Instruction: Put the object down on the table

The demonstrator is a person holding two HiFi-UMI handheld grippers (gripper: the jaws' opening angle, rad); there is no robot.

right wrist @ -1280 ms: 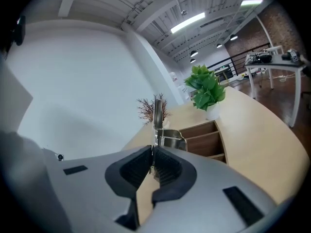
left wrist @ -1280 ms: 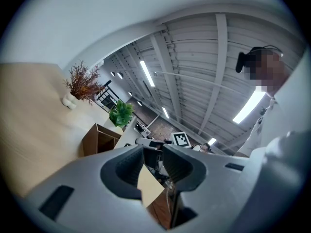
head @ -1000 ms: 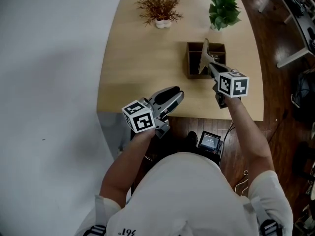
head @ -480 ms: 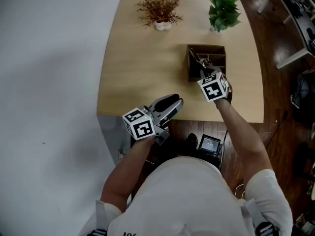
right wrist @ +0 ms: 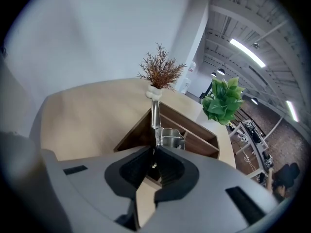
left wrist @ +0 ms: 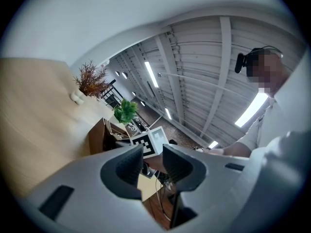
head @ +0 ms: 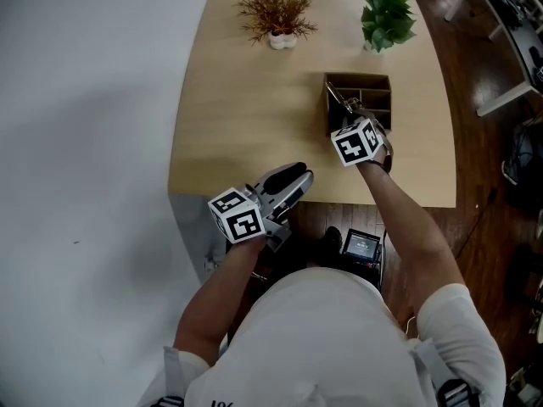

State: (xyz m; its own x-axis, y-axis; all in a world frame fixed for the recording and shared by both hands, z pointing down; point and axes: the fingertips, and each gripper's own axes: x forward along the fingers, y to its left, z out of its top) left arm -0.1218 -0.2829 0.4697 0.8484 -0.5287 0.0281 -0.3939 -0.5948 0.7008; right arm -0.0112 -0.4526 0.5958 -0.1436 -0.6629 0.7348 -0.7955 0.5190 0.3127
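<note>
The left gripper hung at the table's near edge, jaws parted, empty. The right gripper pinched a metal tool whose length pointed to 12 o'clock over the wooden box. Bare tabletop lay at its 9 o'clock.

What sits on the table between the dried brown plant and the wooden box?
Nothing: the tabletop between the dried brown plant and the wooden box is bare, per the head view.
</note>
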